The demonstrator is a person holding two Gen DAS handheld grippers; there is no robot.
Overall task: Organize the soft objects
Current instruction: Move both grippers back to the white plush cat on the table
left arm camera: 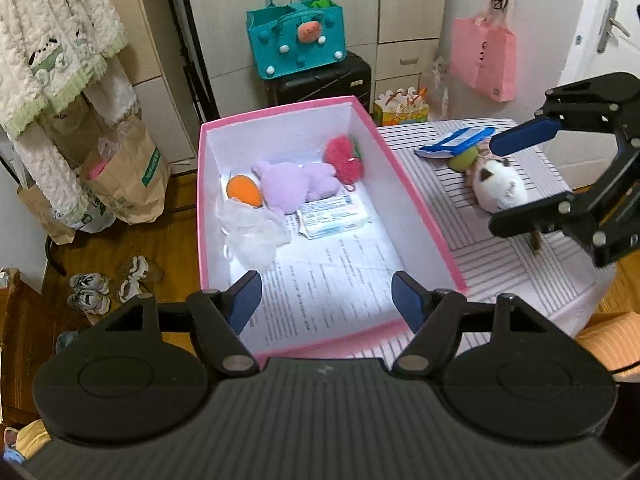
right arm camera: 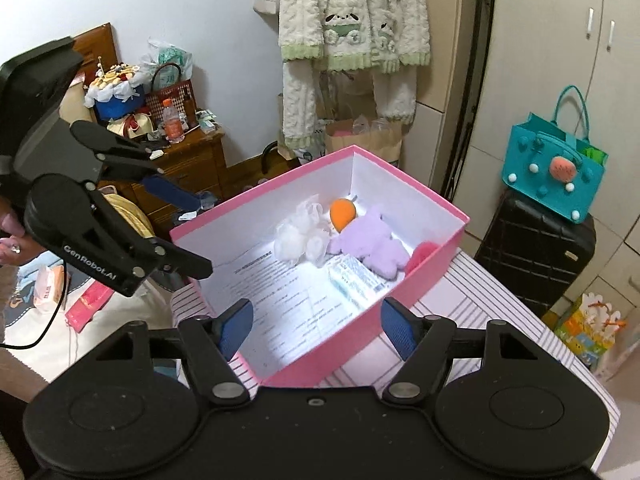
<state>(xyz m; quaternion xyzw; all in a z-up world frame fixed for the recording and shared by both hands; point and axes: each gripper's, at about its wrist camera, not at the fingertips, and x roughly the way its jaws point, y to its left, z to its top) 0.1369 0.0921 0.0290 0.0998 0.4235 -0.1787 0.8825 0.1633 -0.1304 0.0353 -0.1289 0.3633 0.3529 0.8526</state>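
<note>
1. Striped white tabletop (left arm camera: 520, 280): I see it carrying everything in the task; the box takes its left half in the left wrist view.
2. Pink cardboard box with white inner walls (left arm camera: 404, 200): open-topped, its floor lined with printed paper. All of its contents lie toward the far end, at 12 o'clock from my left gripper.
3. Lilac plush animal (left arm camera: 292, 188): lies at the far middle of the box floor.
4. White mesh bath puff (left arm camera: 252, 232): at 8 o'clock from the lilac plush and touching it.
5. White pack of tissues with a printed label (left arm camera: 332, 216): flat on the paper, at 5 o'clock from the plush.
6. Red knitted soft piece (left arm camera: 344, 160): against the far right wall.
7. Orange egg-shaped sponge (left arm camera: 244, 192): between puff and plush.
8. White plush toy with a dark ear (left arm camera: 500, 188) and blue-and-white packet (left arm camera: 456, 142): on the tabletop outside the box, at 2 o'clock.
9. Left gripper (left arm camera: 326, 300): I read its fingers as spread wide over the box's near end, nothing between them.
10. Right gripper (right arm camera: 316, 328): fingers likewise spread wide and empty, above the box's near corner.
</note>
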